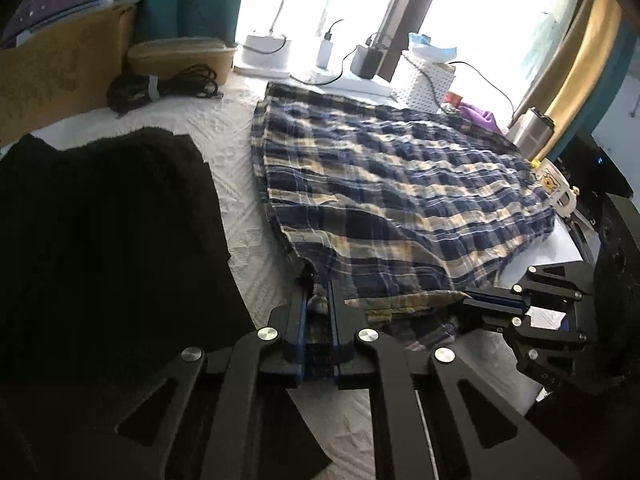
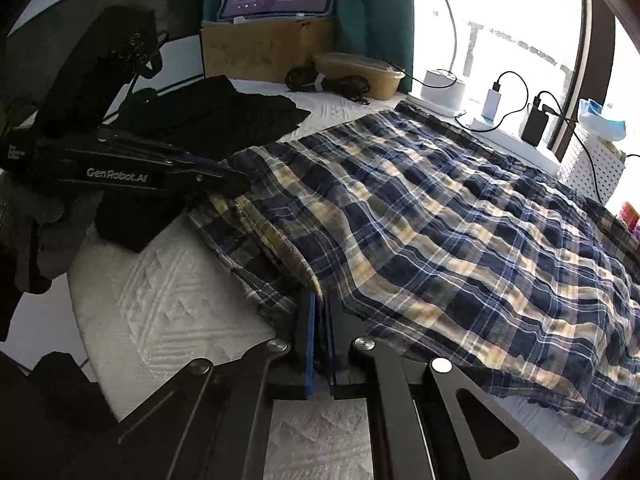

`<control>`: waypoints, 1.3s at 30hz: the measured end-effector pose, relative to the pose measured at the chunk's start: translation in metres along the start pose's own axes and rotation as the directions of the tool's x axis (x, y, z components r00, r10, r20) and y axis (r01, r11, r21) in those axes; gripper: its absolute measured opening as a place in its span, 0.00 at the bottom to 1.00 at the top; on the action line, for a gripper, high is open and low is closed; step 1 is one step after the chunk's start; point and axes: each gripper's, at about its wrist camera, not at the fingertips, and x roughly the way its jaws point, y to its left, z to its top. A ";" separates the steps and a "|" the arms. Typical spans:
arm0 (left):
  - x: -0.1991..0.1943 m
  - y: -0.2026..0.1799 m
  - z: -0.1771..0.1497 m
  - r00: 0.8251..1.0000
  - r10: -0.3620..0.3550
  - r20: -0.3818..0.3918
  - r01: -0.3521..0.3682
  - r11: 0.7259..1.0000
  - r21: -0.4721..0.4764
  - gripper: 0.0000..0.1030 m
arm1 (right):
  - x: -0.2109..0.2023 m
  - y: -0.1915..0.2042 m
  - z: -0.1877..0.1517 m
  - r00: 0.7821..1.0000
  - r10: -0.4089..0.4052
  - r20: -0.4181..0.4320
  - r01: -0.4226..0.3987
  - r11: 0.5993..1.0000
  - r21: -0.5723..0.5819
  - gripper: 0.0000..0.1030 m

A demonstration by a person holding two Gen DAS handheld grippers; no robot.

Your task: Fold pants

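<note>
Pants [image 1: 392, 184] hem in both tongs [image 1: 318, 280]

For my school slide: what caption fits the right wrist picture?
Right gripper pinches the near edge of plaid pants on a white bed cover.

black left gripper [image 1: 318, 292] with silver screws, blue-edged fingers [image 1: 298, 320]; white "genrobot.ai" lettering on its side.

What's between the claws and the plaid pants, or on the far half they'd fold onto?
Nothing visible. The left claw and right claw are each shut on the near edge of the blue-and-cream plaid cotton pants. The pants' far half lies bare; the black folded garment sits apart on the white quilted surface.
</note>
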 end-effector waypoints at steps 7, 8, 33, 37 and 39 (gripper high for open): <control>-0.019 -0.002 -0.002 0.999 0.020 0.034 -0.020 1.000 0.008 0.07 | -0.017 0.001 -0.001 0.999 -0.008 0.036 0.008 1.000 0.002 0.04; -0.021 -0.003 -0.002 0.999 0.033 0.041 -0.033 0.999 0.015 0.07 | -0.018 0.001 -0.001 0.999 -0.009 0.039 0.009 1.000 -0.003 0.04; -0.004 0.003 0.005 0.998 0.069 0.013 -0.068 0.997 -0.038 0.52 | -0.024 -0.015 -0.005 0.998 -0.034 0.046 0.030 0.997 0.076 0.04; 0.005 0.000 0.008 0.998 0.057 -0.001 -0.057 0.998 -0.025 0.51 | -0.019 -0.023 -0.006 0.999 -0.036 0.033 0.032 0.994 0.105 0.05; 0.009 -0.002 0.009 0.999 0.046 -0.005 -0.046 0.999 -0.015 0.39 | -0.019 -0.026 -0.007 0.999 -0.039 0.034 0.035 0.993 0.112 0.06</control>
